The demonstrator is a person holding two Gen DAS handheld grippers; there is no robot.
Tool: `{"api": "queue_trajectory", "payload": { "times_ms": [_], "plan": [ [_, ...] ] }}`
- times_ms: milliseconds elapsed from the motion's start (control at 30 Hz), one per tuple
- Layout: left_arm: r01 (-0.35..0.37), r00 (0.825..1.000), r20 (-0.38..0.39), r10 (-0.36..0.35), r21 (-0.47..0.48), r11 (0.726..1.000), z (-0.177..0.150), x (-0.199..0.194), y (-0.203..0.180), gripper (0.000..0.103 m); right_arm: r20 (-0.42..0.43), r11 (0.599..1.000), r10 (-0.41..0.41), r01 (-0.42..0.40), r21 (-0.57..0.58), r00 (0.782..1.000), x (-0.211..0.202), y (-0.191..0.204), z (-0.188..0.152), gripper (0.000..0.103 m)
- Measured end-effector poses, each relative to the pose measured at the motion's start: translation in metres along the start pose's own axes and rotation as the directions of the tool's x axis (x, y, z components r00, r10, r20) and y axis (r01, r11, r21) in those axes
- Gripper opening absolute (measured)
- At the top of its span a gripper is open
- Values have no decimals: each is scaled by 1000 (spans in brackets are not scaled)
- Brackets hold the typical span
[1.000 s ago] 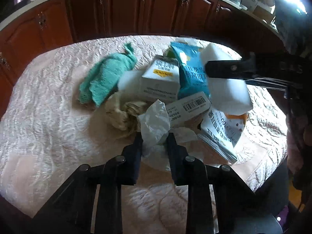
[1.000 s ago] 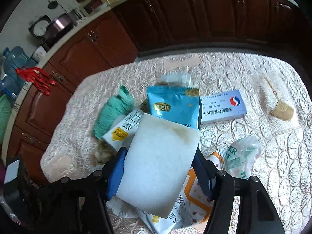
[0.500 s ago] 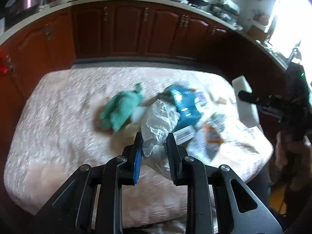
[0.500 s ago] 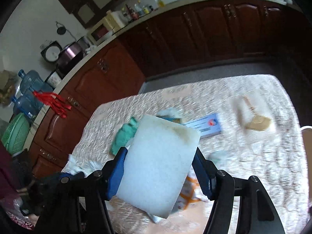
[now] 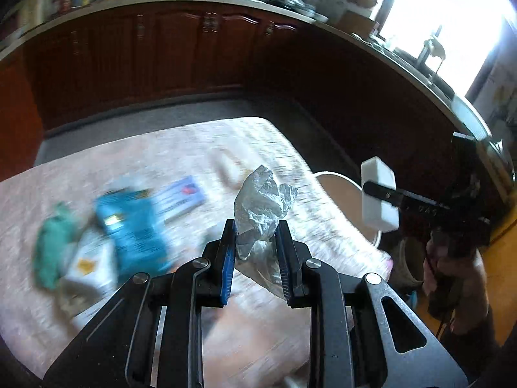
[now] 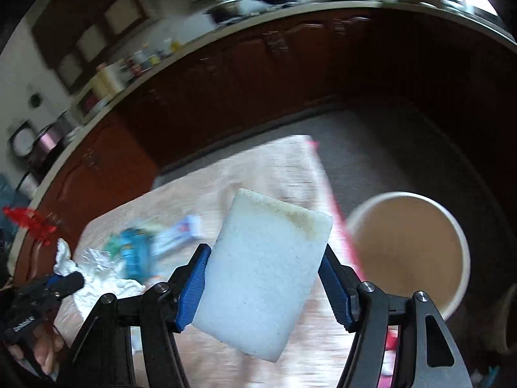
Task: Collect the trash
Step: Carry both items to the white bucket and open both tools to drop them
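Note:
My left gripper (image 5: 254, 229) is shut on a crumpled white plastic wrapper (image 5: 261, 200) and holds it in the air above the table's right part. My right gripper (image 6: 265, 252) is shut on a white foam block (image 6: 263, 271), held above the table's right edge; it also shows in the left wrist view (image 5: 378, 194). A round beige bin (image 6: 407, 245) stands on the floor just right of the table, below and right of the foam block. The left gripper with its wrapper shows at the far left of the right wrist view (image 6: 69, 279).
More trash lies blurred on the quilted pink table (image 5: 226, 333): a blue snack bag (image 5: 132, 229), a blue-and-white box (image 5: 181, 199), a green cloth (image 5: 51, 245), a white carton (image 5: 87, 265). Dark wooden cabinets (image 5: 194, 48) ring the room.
Both grippers have risen and swung to the right, away from the trash pile, still holding the wrapper and the foam block. The bin has come into view beside the table.

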State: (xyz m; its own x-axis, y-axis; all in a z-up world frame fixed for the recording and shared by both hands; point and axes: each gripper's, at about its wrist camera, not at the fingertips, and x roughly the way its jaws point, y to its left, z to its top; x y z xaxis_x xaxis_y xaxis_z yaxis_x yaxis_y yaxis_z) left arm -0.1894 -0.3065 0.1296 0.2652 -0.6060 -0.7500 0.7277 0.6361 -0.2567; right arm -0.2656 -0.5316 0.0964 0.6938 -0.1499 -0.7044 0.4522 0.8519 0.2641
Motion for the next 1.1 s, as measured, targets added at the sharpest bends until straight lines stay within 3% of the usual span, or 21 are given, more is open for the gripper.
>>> {"api": "queue_trajectory", "payload": {
  "times_ms": [300,533,600,733,767,967,1100],
  "plan": [
    [58,996,-68,-54,58,997,43,104,-83,22,-79,975,-173,182,125,982,26,-112,-9,64],
    [75,987,-147,-69,36,997,57,176,-120,23,-129,952,-242,261,158,962,43,-161,-17,68],
    [78,985,-159,-71,40,996,55,184,-126,25,-145,945,-258,281,169,955,44,-174,-24,71],
    [149,972,-189,-138,44,988,52,196,-132,57,-165,937,-263,292,192,951,49,-192,-29,75],
    [153,971,-191,-142,44,987,51,197,-132,60,-163,935,-262,292,200,951,48,-194,-30,78],
    [129,977,-178,-115,73,989,48,186,-129,60,-152,930,-256,286,230,955,47,-200,-30,79],
    [95,989,-123,-83,90,991,45,164,-123,60,-126,935,-258,280,216,958,41,-188,-29,79]
  ]
}}
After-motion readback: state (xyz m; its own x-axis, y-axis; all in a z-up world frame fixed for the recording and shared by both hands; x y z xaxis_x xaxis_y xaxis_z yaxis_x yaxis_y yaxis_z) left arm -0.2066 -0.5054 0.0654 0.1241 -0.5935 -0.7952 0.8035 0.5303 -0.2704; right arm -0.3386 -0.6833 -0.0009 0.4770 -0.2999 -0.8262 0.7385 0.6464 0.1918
